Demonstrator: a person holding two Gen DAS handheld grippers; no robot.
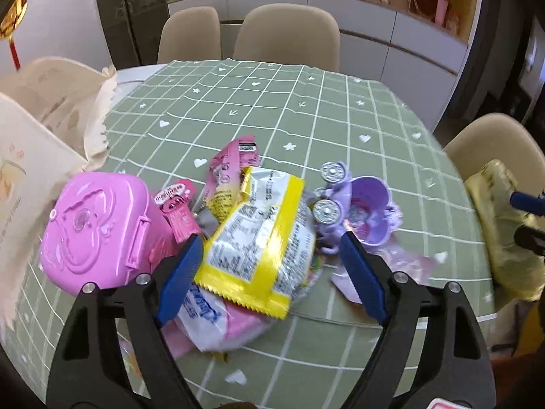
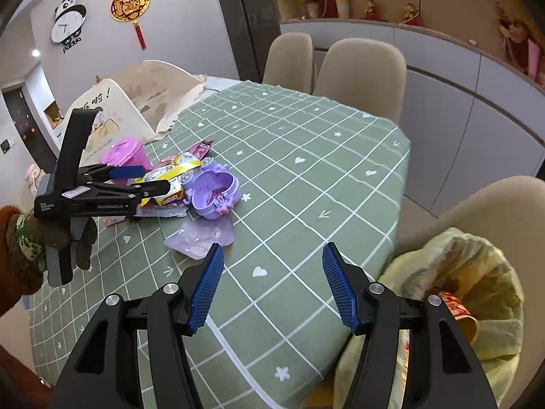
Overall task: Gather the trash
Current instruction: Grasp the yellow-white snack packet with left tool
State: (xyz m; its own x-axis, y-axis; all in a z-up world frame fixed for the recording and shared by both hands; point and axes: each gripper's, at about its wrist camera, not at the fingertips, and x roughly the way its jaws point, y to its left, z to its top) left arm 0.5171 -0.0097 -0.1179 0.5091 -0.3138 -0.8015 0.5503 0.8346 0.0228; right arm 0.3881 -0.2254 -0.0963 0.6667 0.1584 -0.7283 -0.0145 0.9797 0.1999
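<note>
A yellow-edged silver snack wrapper (image 1: 259, 238) lies on top of a pile of pink and white wrappers (image 1: 218, 327) on the green checked tablecloth (image 1: 272, 109). My left gripper (image 1: 269, 255) is open, its blue pads on either side of the yellow wrapper. It also shows in the right wrist view (image 2: 150, 179), open over the pile. My right gripper (image 2: 272, 259) is open and empty above the tablecloth (image 2: 306, 156). A trash bin lined with a yellow bag (image 2: 453, 283) stands to its right, off the table edge, holding trash. A crumpled clear purple wrapper (image 2: 204, 235) lies just beyond the right gripper.
A pink toy case (image 1: 98, 228) lies left of the pile. A purple toy case (image 1: 361, 211) stands open on its right. A cream tote bag (image 1: 44, 129) stands at the table's left. Beige chairs (image 1: 286, 34) surround the table.
</note>
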